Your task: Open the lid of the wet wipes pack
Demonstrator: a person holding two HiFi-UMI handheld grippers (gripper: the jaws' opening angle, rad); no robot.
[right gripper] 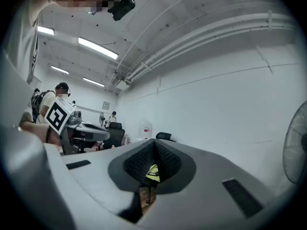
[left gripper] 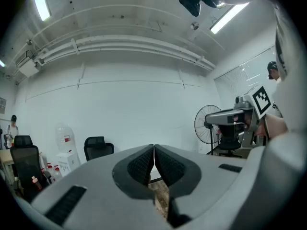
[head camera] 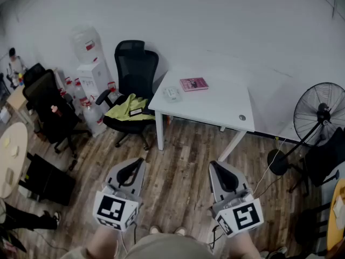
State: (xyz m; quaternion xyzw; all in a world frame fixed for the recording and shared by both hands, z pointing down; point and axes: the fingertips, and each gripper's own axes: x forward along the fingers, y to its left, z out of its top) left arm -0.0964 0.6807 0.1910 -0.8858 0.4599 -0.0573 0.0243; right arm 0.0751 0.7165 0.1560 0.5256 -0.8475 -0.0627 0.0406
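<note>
Head view: wet wipes pack (head camera: 172, 94) on table (head camera: 215, 106), well ahead of left gripper (head camera: 140, 161), right gripper (head camera: 215, 165) — both closed, empty; left seemingly nearer.

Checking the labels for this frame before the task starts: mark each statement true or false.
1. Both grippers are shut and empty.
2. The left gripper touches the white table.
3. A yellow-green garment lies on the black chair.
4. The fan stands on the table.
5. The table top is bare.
1. True. The left gripper and the right gripper both have their jaws together with nothing between them.
2. False. Both grippers are over the wood floor, short of the white table.
3. True. The garment lies on the seat of the black chair.
4. False. The fan stands on the floor, to the table's right.
5. False. A pink flat item and a small whitish item lie on it.
</note>
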